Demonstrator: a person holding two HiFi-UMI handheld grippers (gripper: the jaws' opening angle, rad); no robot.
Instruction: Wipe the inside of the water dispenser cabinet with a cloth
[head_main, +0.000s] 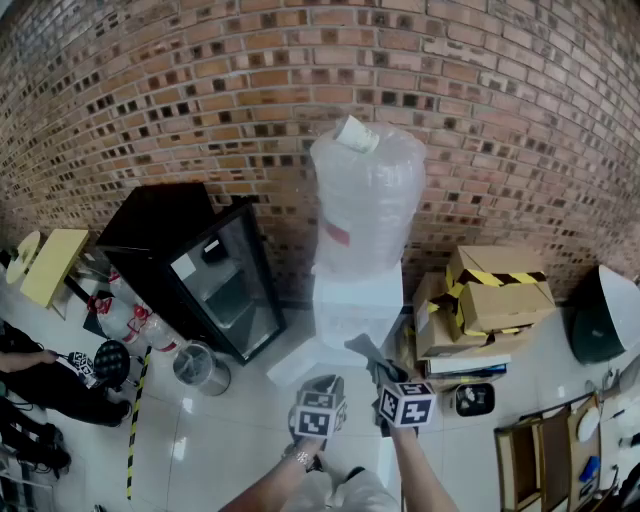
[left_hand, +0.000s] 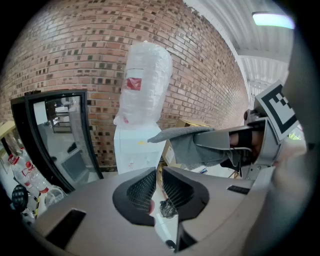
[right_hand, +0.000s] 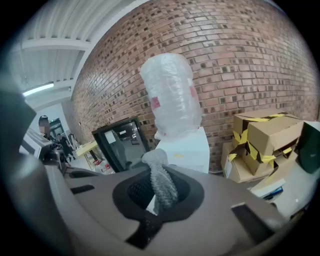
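The white water dispenser (head_main: 358, 298) stands against the brick wall with a plastic-wrapped bottle (head_main: 368, 195) on top. A white panel (head_main: 298, 364) juts out low at its front left; the cabinet's inside is hidden. My right gripper (head_main: 380, 375) is shut on a grey cloth (head_main: 362, 350), a short way in front of the dispenser. In the right gripper view the cloth (right_hand: 162, 182) stands up between the pads. My left gripper (head_main: 325, 384) hovers beside it, jaws all but together with nothing between them (left_hand: 156, 180). The left gripper view shows the cloth (left_hand: 190, 145) at its right.
A black glass-door fridge (head_main: 205, 275) stands left of the dispenser, with a clear-bagged bin (head_main: 200, 368) at its foot. Taped cardboard boxes (head_main: 495, 295) are stacked on the right. A person (head_main: 30, 372) is at the left edge, beyond a yellow-black floor stripe (head_main: 135, 420).
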